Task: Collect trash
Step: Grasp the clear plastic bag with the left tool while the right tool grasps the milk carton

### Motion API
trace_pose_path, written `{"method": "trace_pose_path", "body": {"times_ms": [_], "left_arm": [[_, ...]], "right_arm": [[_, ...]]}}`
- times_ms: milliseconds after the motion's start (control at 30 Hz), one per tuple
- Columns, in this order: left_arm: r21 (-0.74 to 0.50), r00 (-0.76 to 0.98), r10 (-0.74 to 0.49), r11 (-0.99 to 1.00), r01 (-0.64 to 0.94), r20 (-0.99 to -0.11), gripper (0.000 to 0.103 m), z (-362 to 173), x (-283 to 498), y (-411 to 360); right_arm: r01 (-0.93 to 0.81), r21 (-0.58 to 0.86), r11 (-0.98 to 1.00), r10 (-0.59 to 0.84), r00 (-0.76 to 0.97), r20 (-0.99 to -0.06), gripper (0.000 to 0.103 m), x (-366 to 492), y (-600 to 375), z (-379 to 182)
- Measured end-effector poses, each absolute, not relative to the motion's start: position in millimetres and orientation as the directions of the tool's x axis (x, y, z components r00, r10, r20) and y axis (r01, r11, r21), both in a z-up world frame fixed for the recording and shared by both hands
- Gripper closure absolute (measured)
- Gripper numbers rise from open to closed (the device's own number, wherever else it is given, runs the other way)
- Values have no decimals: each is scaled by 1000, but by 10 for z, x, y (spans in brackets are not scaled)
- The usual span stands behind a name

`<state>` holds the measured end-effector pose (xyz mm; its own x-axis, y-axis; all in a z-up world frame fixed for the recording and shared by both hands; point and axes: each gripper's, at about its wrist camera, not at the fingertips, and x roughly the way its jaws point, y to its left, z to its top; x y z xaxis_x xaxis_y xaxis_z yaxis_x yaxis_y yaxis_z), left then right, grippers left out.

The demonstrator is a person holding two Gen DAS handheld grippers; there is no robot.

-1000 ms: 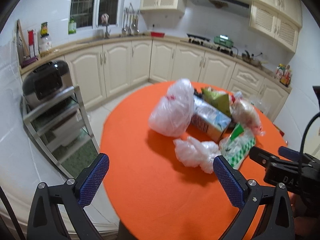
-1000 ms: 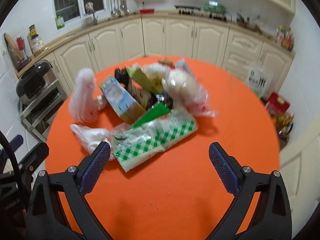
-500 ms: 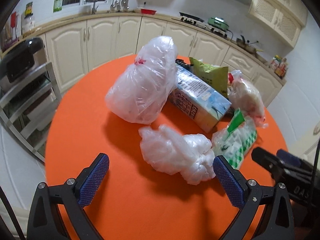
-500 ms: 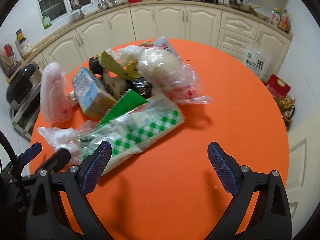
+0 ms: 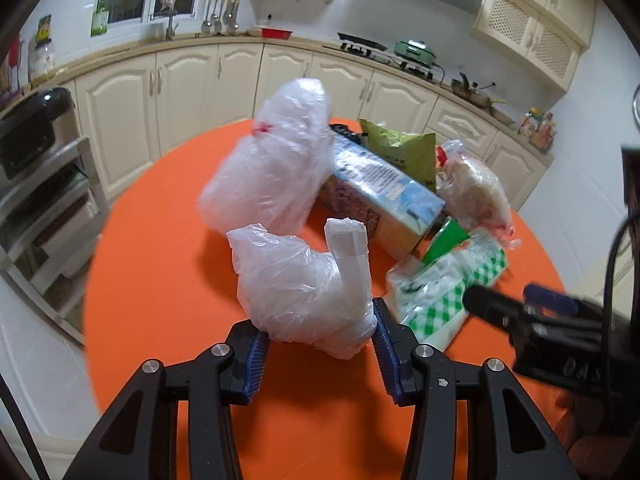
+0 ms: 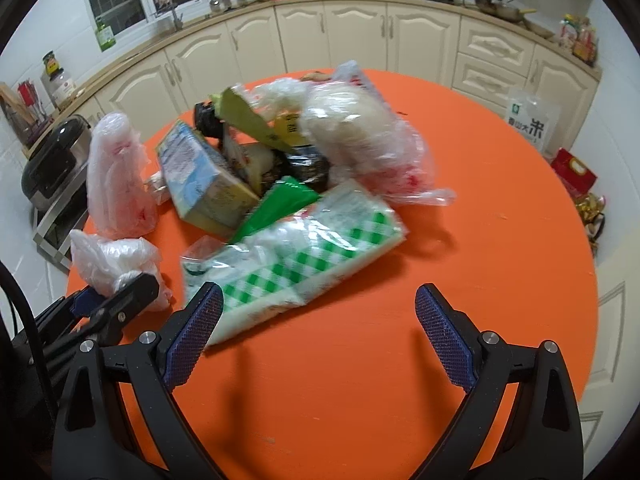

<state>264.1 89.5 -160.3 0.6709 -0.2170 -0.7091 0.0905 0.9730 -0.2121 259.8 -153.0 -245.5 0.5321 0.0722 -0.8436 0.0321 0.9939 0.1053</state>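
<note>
Left wrist view: the left gripper (image 5: 320, 344) points down at a round orange table (image 5: 160, 272). Its jaws are closing, and a crumpled clear bag (image 5: 304, 292) sits between them — the blue pads (image 5: 256, 356) touch its lower sides, and the plastic bulges up and forward past the fingertips. Behind that bag stands a bigger clear bag (image 5: 276, 172), and to its right lies a blue carton (image 5: 384, 192) leaning on the heap. A green pouch (image 5: 400, 148) sticks up behind the carton. Further right is a bag of whitish stuff (image 5: 476, 196), and in front of it a green-checked pack (image 5: 444, 284) lies flat on the table. The right gripper (image 5: 520, 312) shows at the right edge, just beside the checked pack; from here its jaws cannot be judged.

Right wrist view: the right gripper (image 6: 318, 332) hangs over the table (image 6: 480, 240) with its fingers spread wide and nothing between them. Its left pad (image 6: 192, 336) is just beside, perhaps touching, the near end of the checked pack (image 6: 296, 256); its right pad (image 6: 444, 336) is over bare orange cloth. The rest of the trash lies beyond — the carton (image 6: 204, 184), the bag of whitish stuff (image 6: 356, 136) and the tall clear bag (image 6: 116, 176). At the lower left the left gripper (image 6: 116, 304) nips the crumpled bag (image 6: 116, 260).
</note>
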Motion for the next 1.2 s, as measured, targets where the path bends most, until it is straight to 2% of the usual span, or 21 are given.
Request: {"method": "trace_pose_path", "body": {"times_ms": [200, 267, 300, 333, 400, 500, 533, 667, 867, 1200], "left_arm": [[-185, 678, -171, 981, 52, -715, 60, -1621, 2430, 948], [-183, 680, -162, 982, 41, -715, 60, -1558, 2360, 876], [-180, 684, -155, 983, 35, -713, 60, -1546, 2346, 894], [-179, 687, -151, 983, 31, -711, 60, -1490, 2283, 881], [-175, 693, -140, 984, 21, -707, 60, -1425, 2270, 864], [-172, 700, -130, 985, 10, -702, 60, -1404, 2314, 790], [-171, 701, -126, 985, 6, -702, 60, -1394, 2317, 791], [-170, 704, -119, 985, -2, -700, 60, -1373, 2295, 742], [-166, 710, -123, 986, 9, -694, 60, -1314, 2265, 667], [-139, 748, -139, 988, 63, -649, 60, -1044, 2011, 388]], "right_arm": [[-95, 76, 993, 117, 581, -805, 6, 2815, -1235, -2325], [-141, 50, 989, 123, 581, -805, 9, 2954, -1113, -2350], [-162, 39, 986, 126, 575, -809, 13, 3004, -1045, -2374], [-190, 24, 982, 129, 566, -814, 22, 3071, -976, -2406], [-228, -9, 974, 121, 549, -827, 27, 3175, -849, -2482], [-265, -47, 963, 113, 558, -822, 44, 3269, -718, -2538], [-274, -48, 960, 118, 557, -822, 57, 3297, -688, -2548], [-317, -3, 948, 185, 560, -807, 65, 3306, -665, -2511], [-304, 143, 942, 302, 576, -759, 67, 3118, -1018, -2289], [-268, 264, 927, 376, 643, -667, 67, 2578, -1531, -1932]]}}
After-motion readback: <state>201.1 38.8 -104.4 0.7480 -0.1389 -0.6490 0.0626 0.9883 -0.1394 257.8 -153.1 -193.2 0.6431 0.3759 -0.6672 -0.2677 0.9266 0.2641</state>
